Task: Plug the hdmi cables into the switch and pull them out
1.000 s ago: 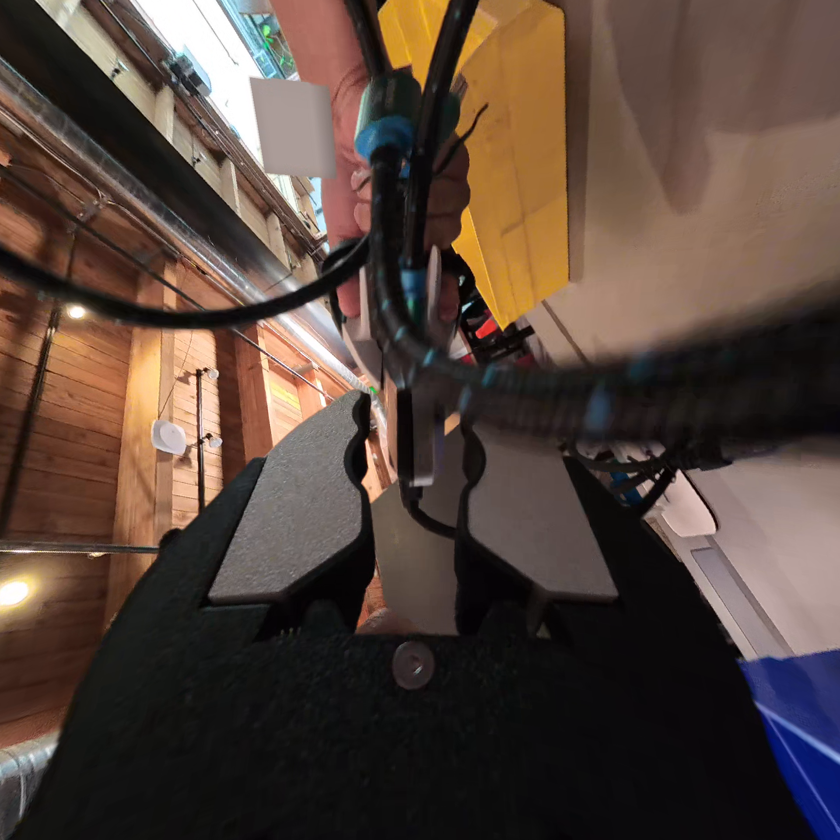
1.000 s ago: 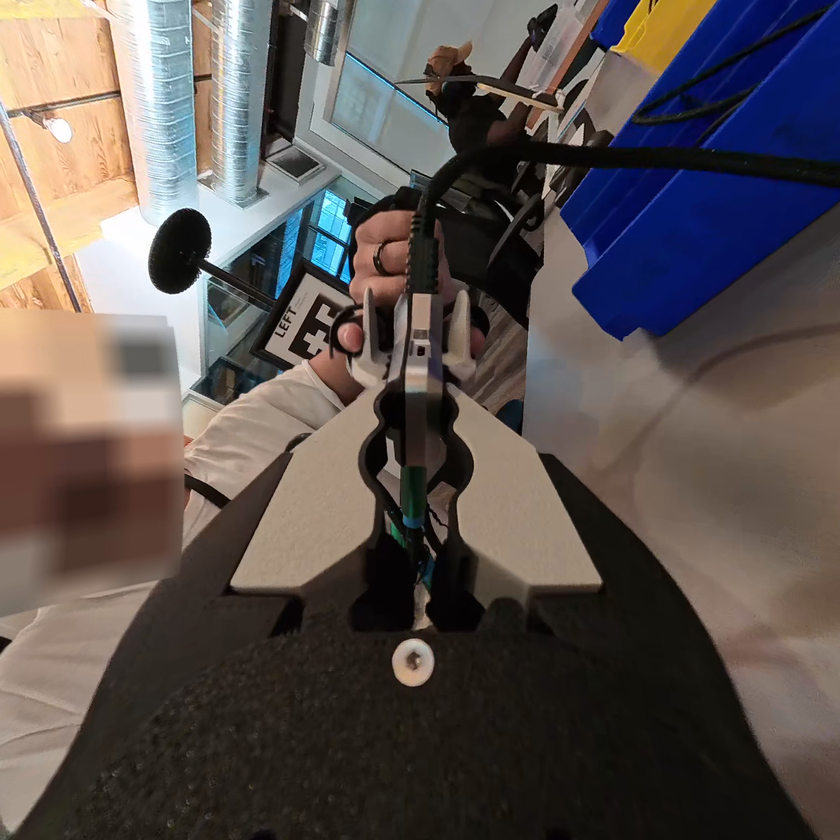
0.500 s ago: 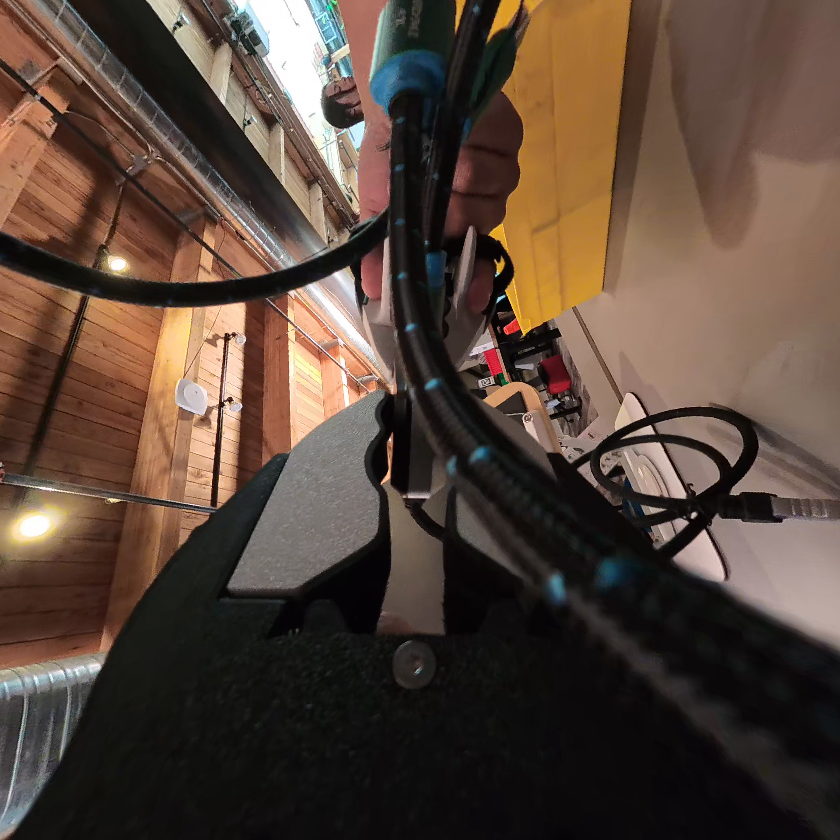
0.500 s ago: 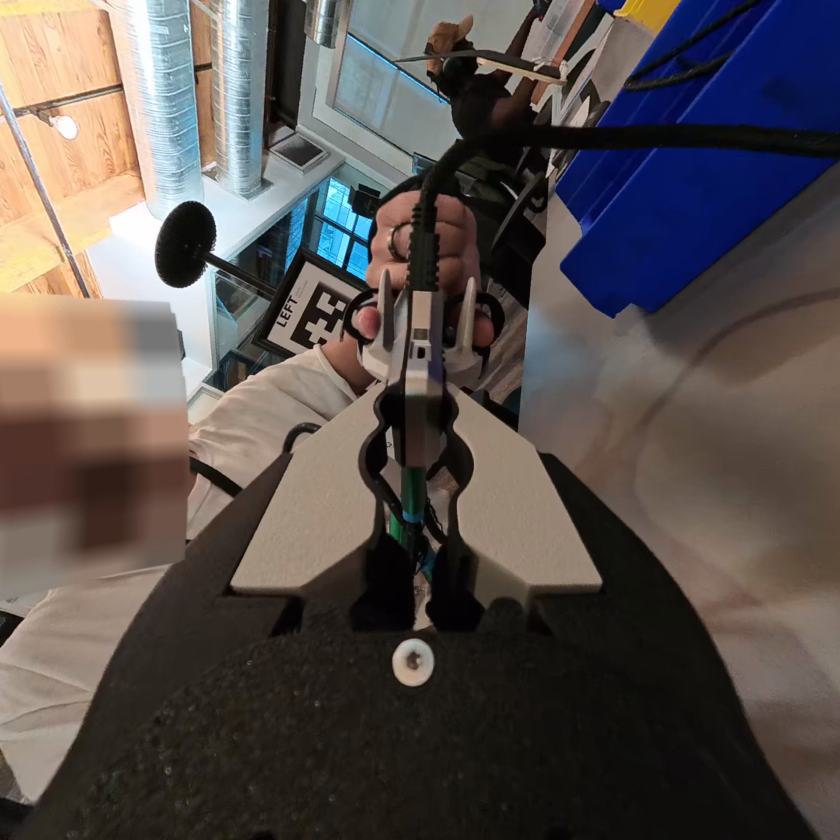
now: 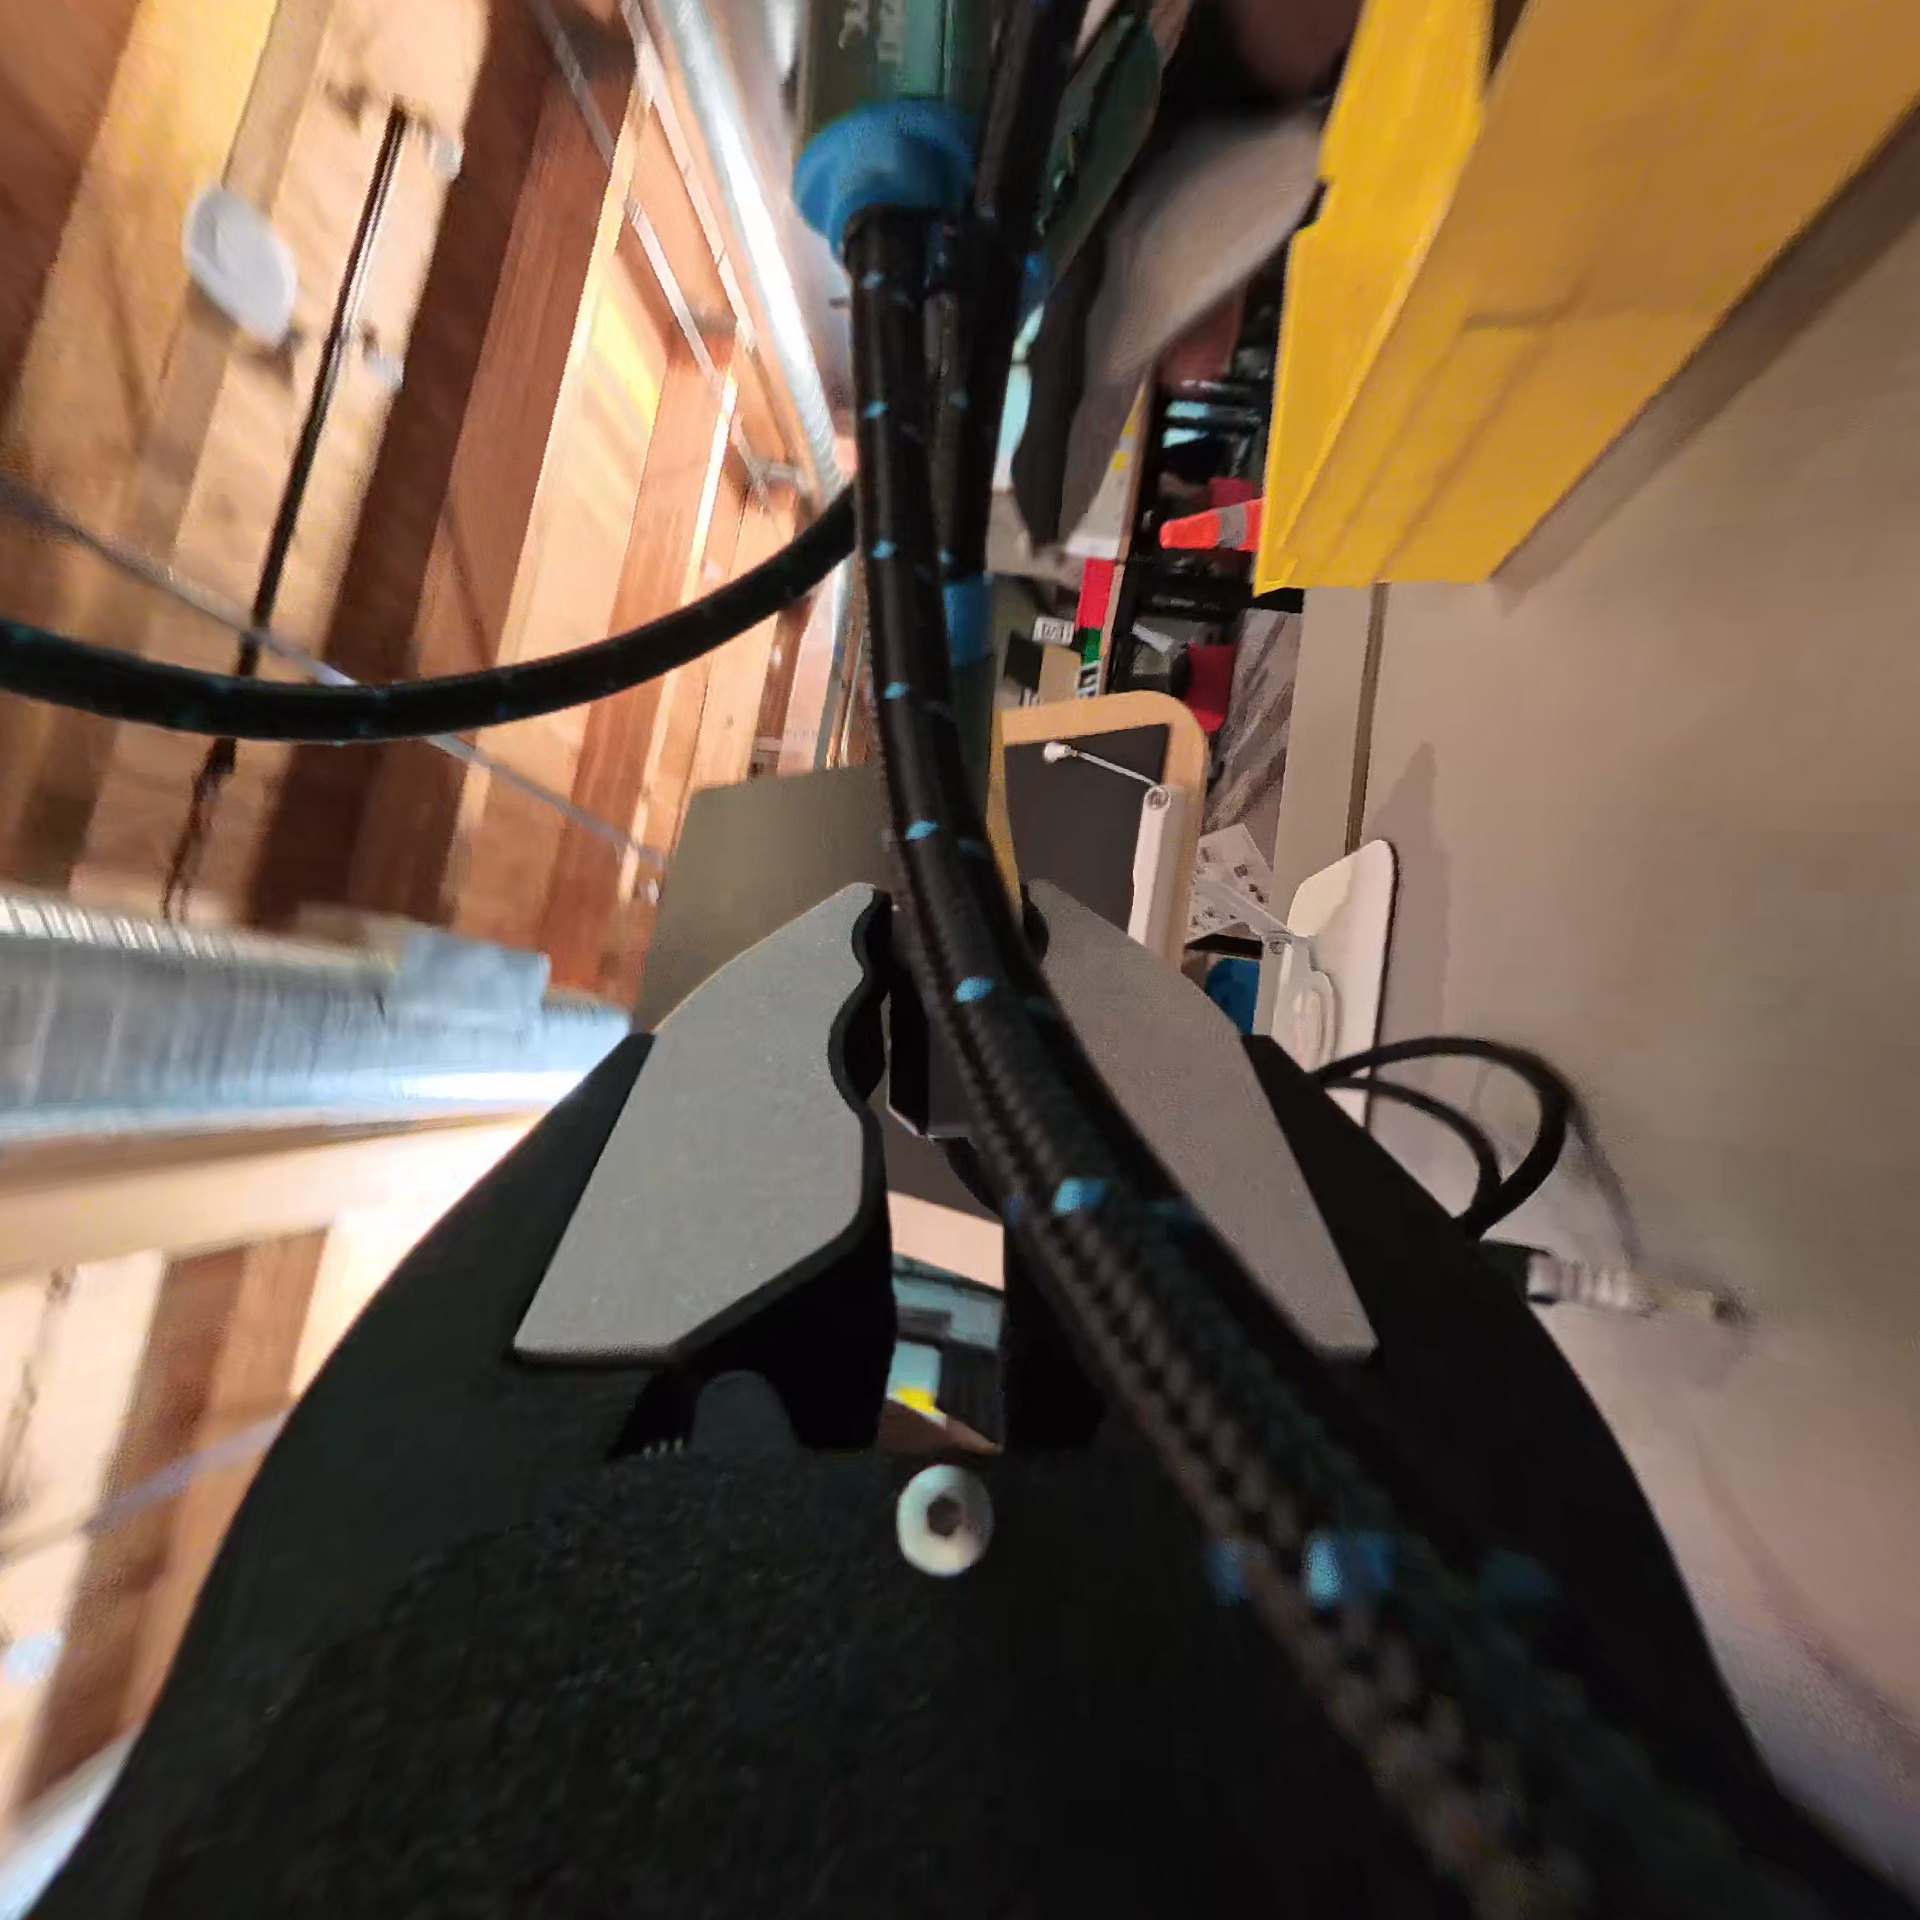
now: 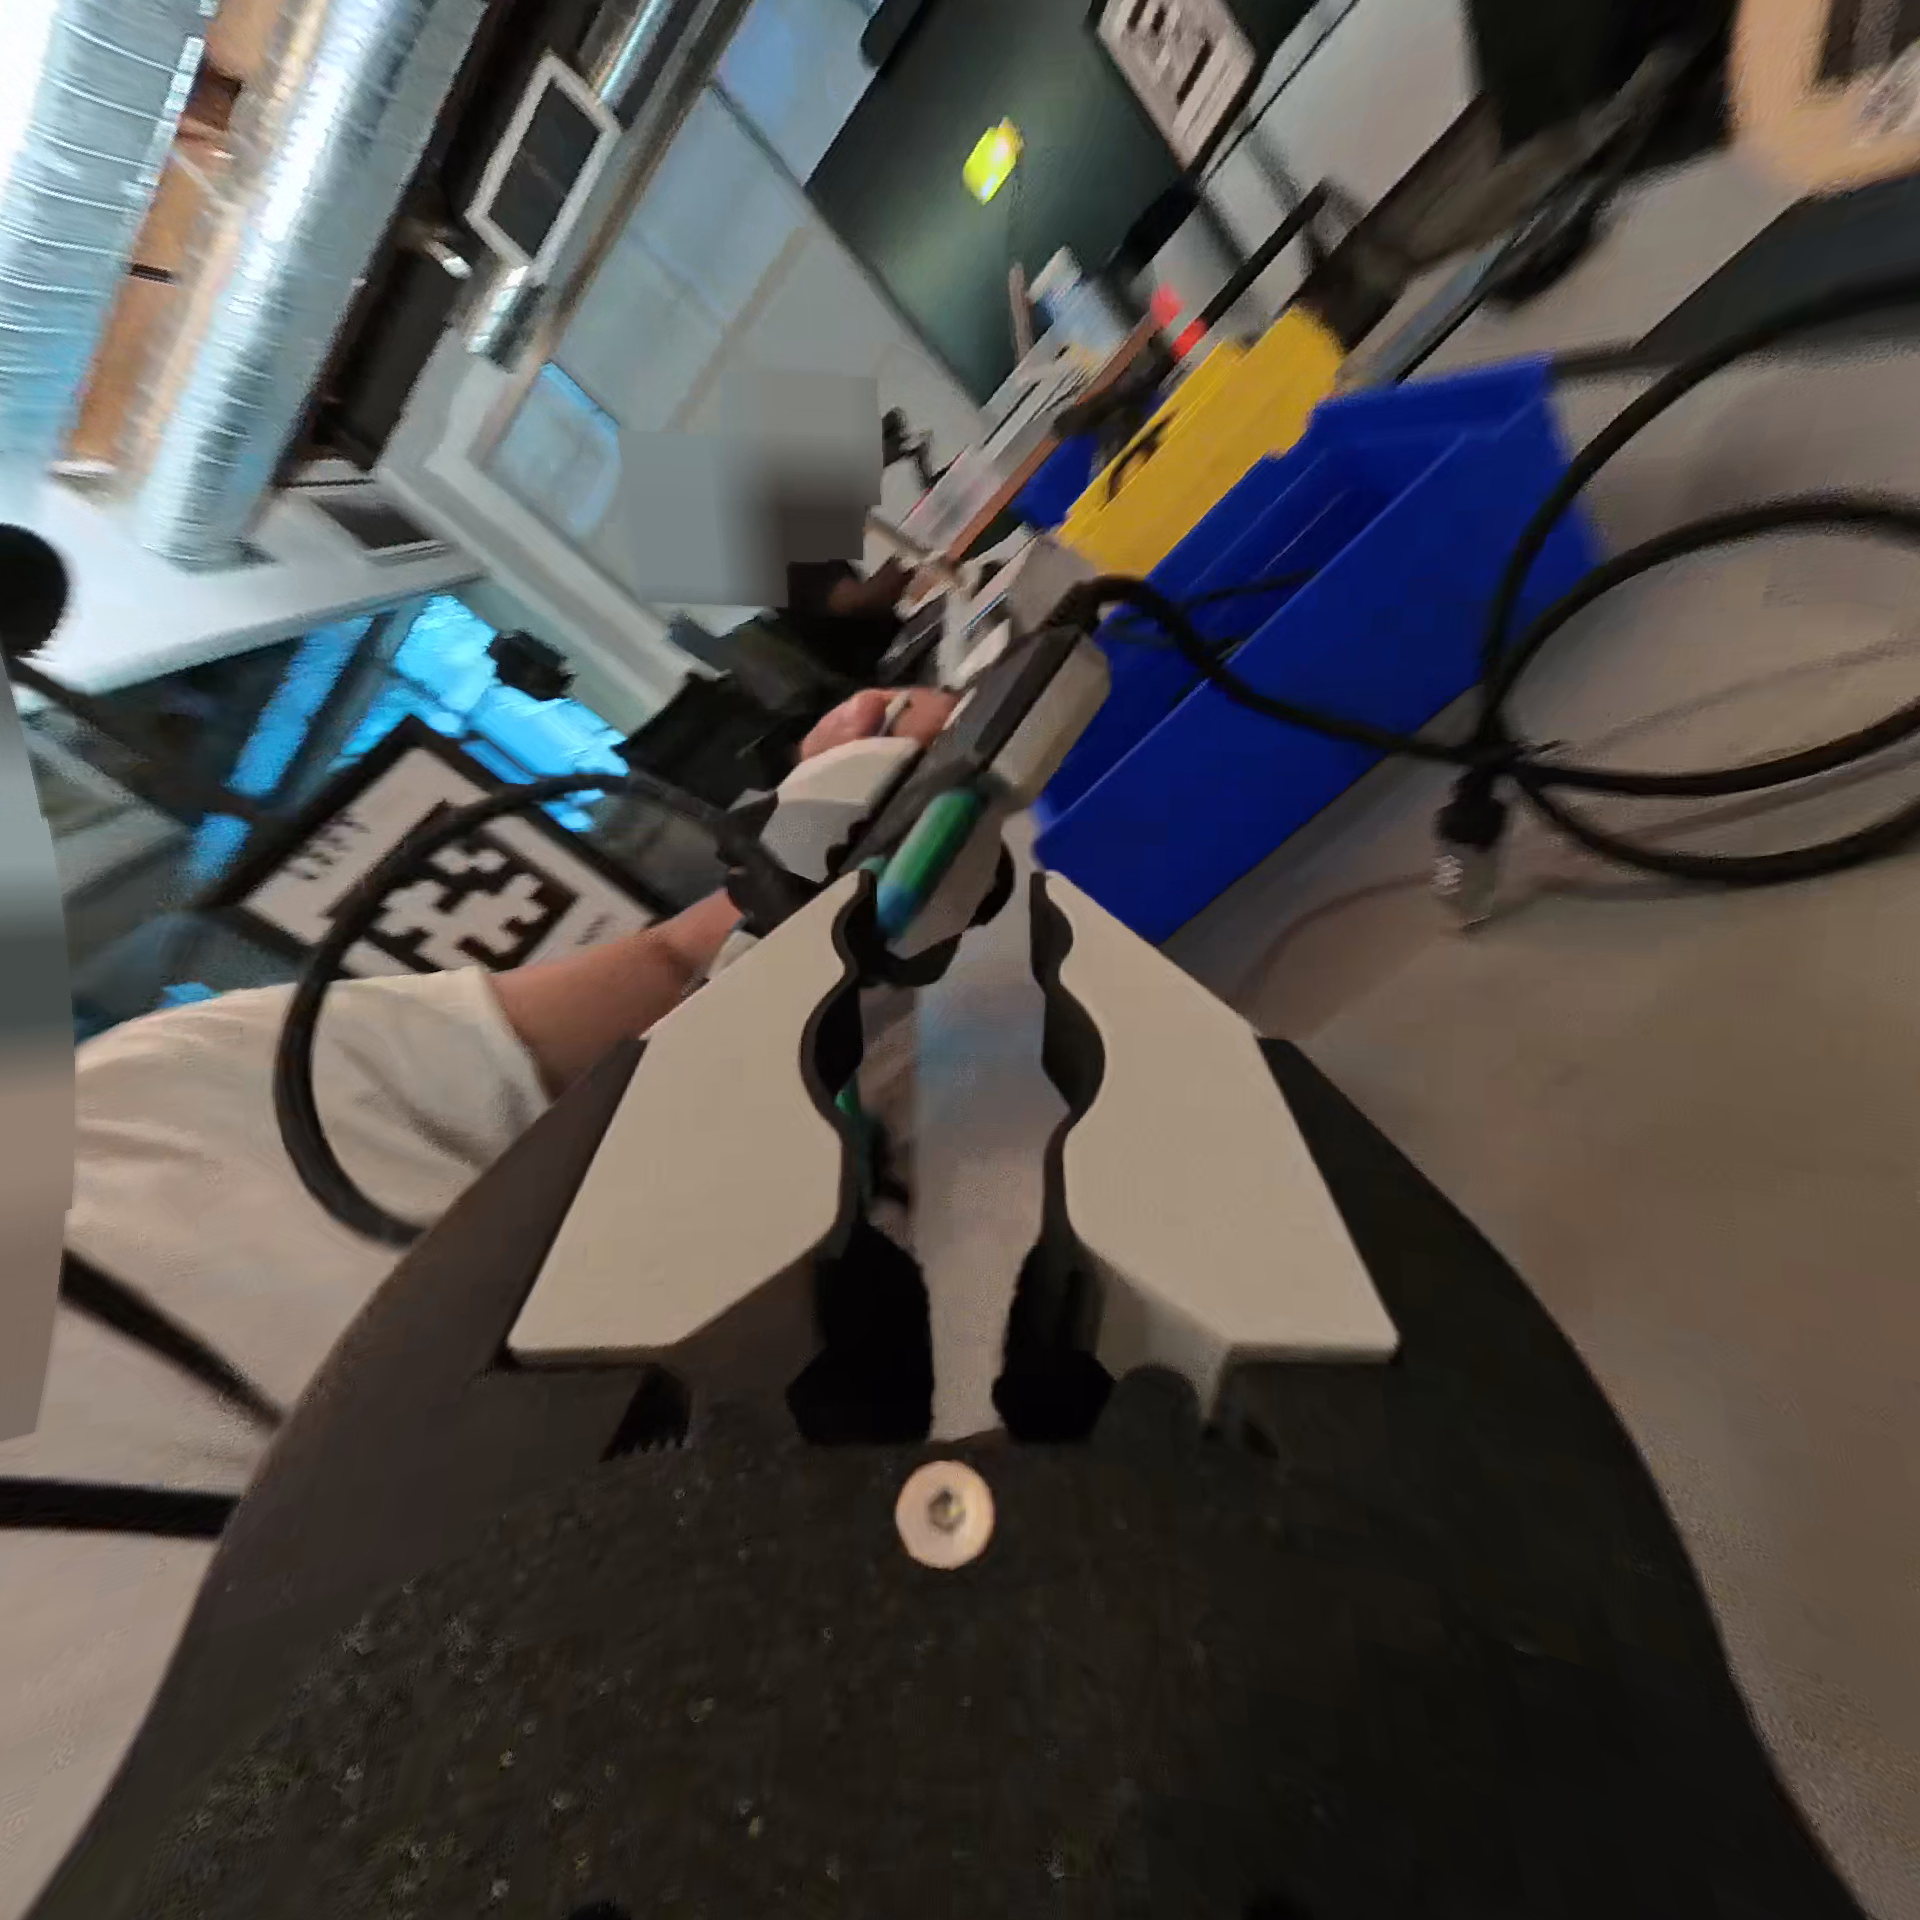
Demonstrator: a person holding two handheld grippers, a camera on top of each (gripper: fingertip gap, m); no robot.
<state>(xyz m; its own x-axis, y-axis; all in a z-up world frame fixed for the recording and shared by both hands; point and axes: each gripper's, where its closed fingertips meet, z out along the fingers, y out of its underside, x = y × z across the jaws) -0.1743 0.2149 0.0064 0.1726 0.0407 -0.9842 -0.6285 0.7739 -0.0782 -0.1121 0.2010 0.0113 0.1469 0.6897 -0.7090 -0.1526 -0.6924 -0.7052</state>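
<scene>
The switch (image 5: 769, 862), a flat grey box, sits edge-on between the jaws of the left gripper (image 5: 956, 904), which are closed onto it with only its thickness between them. A green HDMI plug (image 5: 883, 177) with a blue collar hangs in front of the switch. Its black braided cable (image 5: 1081, 1195), flecked with blue, runs back over the switch's edge and across the left gripper's right finger. A second black cable (image 5: 416, 696) arcs away to the left of the switch.

In the right wrist view the jaws of the right gripper (image 6: 945, 894) stand apart with a clear gap and hold nothing. The green plug lies just past the left fingertip, seated in the near end of the switch. A person's hand (image 6: 852, 727) and pale sleeve (image 6: 260, 1091) lie behind and left of the switch.

To the right of the switch, a blue bin (image 6: 1299, 644) stands on the grey worktop (image 6: 1558, 1143). A yellow bin (image 6: 1226, 416) stands beyond the blue one, and a loose coil of black cable (image 6: 1662, 790) lies farther right.
</scene>
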